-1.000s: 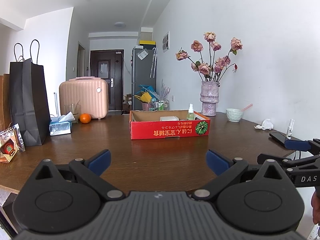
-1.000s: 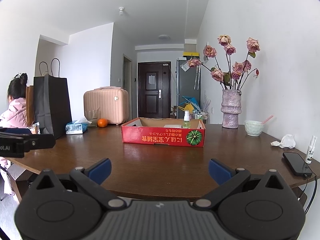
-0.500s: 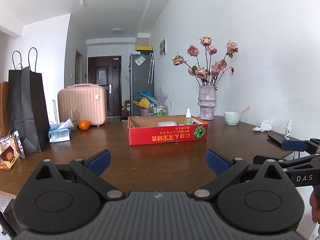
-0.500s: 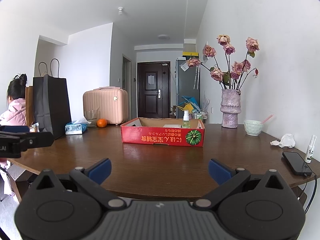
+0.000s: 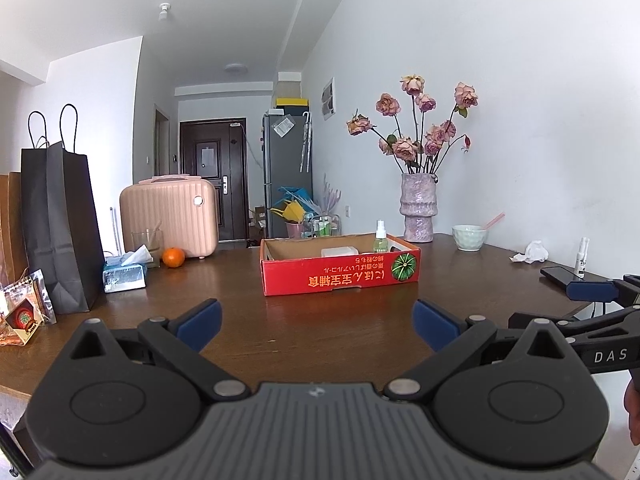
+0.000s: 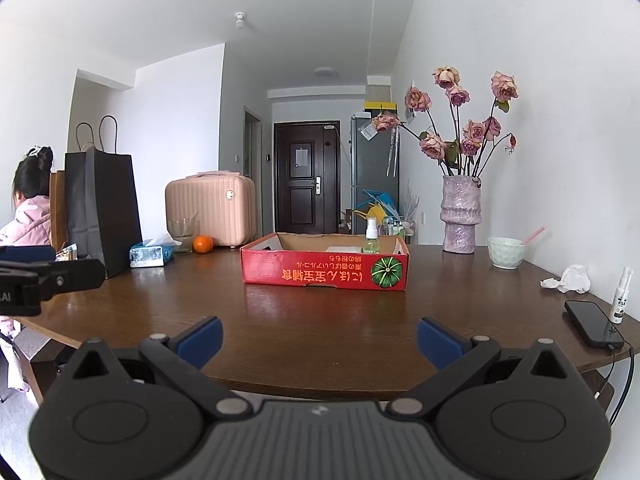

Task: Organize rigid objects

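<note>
A shallow red cardboard box (image 5: 340, 276) (image 6: 324, 270) stands mid-table, holding a green spray bottle (image 5: 380, 237) (image 6: 371, 236) and a white flat object (image 5: 339, 252). A small white spray bottle (image 6: 621, 296) (image 5: 583, 257) and a black phone (image 6: 592, 323) lie at the right edge. An orange (image 5: 173, 257) (image 6: 203, 243) sits at the back left. My left gripper (image 5: 316, 322) is open and empty over the near table edge. My right gripper (image 6: 319, 338) is open and empty, held before the near edge.
A brown wooden table (image 6: 320, 312) carries a black paper bag (image 5: 60, 224), tissue pack (image 5: 125, 274), pink case (image 5: 170, 216), glass (image 6: 182, 232), vase of roses (image 6: 460, 216), bowl (image 6: 506, 252) and crumpled tissue (image 6: 570, 279). A person in pink (image 6: 28, 216) sits at the left.
The left wrist view has tilted upward a little, so the table and box sit lower in it. The right gripper has barely moved. Both stay open.
</note>
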{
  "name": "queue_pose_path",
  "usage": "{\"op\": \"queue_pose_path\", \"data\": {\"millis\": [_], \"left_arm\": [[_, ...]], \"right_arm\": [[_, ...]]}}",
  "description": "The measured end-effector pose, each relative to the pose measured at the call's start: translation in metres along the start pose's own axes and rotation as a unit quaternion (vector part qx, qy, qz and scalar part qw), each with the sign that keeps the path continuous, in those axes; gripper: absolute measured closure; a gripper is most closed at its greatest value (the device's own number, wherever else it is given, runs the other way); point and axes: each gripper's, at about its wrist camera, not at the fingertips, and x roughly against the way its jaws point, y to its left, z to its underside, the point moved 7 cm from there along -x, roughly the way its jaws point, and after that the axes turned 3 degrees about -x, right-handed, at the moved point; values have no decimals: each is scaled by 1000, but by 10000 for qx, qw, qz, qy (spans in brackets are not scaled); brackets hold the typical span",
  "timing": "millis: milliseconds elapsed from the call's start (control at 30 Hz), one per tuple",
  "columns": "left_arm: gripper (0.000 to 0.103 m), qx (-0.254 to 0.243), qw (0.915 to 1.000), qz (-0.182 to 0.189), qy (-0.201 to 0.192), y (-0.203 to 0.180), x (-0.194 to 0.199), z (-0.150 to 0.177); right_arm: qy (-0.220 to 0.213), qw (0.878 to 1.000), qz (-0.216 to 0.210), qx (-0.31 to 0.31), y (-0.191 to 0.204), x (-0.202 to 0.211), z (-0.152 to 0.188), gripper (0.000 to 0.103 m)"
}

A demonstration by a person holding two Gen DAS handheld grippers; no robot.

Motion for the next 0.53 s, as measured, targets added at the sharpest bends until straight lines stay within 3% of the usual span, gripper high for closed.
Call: {"op": "queue_pose_path", "data": {"millis": [533], "left_arm": [[0,62,9999,30,142,-3,-7,0]], "right_arm": [[57,10000,-11,-19,-1,-4,3,0]]}}
